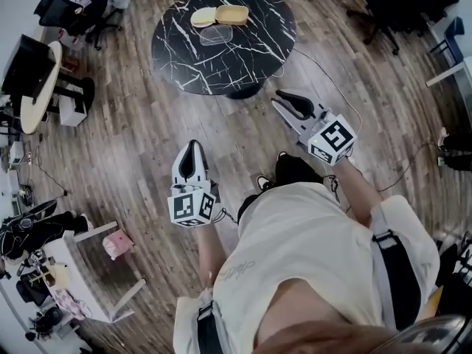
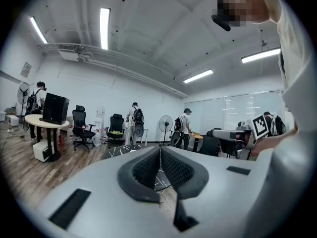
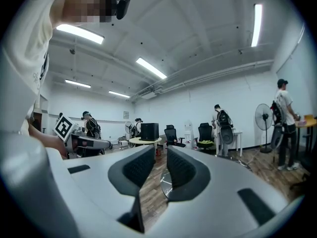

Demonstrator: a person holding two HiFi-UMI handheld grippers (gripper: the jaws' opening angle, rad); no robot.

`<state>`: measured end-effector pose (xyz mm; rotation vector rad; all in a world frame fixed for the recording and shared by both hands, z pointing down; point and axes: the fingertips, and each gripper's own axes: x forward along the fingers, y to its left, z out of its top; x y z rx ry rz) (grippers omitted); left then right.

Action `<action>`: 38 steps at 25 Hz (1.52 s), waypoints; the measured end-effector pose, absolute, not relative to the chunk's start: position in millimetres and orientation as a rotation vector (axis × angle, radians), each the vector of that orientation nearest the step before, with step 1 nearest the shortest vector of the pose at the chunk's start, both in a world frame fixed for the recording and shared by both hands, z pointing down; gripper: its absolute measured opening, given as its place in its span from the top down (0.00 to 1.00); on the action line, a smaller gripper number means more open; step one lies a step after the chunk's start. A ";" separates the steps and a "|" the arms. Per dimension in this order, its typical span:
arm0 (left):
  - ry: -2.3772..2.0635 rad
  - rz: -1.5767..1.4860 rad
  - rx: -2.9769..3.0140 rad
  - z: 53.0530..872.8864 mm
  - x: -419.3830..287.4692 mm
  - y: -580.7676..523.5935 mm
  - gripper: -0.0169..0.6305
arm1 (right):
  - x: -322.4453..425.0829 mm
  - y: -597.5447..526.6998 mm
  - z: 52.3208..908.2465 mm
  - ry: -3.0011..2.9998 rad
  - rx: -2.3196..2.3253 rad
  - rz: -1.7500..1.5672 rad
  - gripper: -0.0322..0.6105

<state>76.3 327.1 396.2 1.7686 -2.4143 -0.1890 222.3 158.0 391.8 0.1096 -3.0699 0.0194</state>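
I stand on a wood floor and hold both grippers out in front of me, in the air. My left gripper [image 1: 193, 147] is shut, its dark pads meet along a line [image 2: 159, 150], and it holds nothing. My right gripper [image 1: 284, 98] stands slightly open, with a narrow gap between its pads [image 3: 161, 155] and nothing in it. Both point toward a round black marble table [image 1: 221, 57] a step ahead. On the table's far side lie a tan tray [image 1: 231, 13], a pale round lid [image 1: 203, 17] and a clear container [image 1: 215, 35]. Neither gripper touches anything.
A round wooden table [image 1: 33, 94] with a monitor stands at left, with black office chairs [image 1: 74, 13] behind it. A white desk [image 1: 85, 271] with clutter is at lower left. A cable [image 1: 335, 83] runs across the floor at right. People [image 2: 134, 118] and a fan [image 2: 165, 125] stand by the far wall.
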 end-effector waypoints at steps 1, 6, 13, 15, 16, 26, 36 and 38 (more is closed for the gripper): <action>-2.413 -0.190 1.766 396.8 71.7 325.5 0.94 | 218.2 156.5 391.7 -3.068 0.105 0.020 0.83; -2.413 -0.188 1.748 400.5 43.8 299.6 0.94 | 187.5 130.6 397.1 -3.063 0.086 0.029 0.83; -2.382 -0.097 1.758 410.2 -23.0 226.7 0.94 | 105.1 53.6 429.3 -3.044 0.099 0.069 0.83; -2.380 -0.086 1.770 409.1 -43.6 200.4 0.94 | 80.3 29.3 429.4 -3.035 0.101 0.013 0.83; -2.382 -0.086 1.768 409.1 -53.3 188.6 0.94 | 68.9 18.4 429.1 -3.029 0.098 -0.015 0.83; -2.354 -0.051 1.759 405.2 -118.0 117.7 0.94 | -5.7 -66.1 434.0 -3.012 0.114 -0.004 0.83; -2.247 -0.055 1.877 411.7 -161.7 63.0 0.94 | -39.8 -95.9 449.8 -2.969 0.225 0.057 0.83; -2.210 -0.058 1.940 411.9 -176.1 48.4 0.94 | -48.9 -102.0 447.4 -2.961 0.289 0.073 0.83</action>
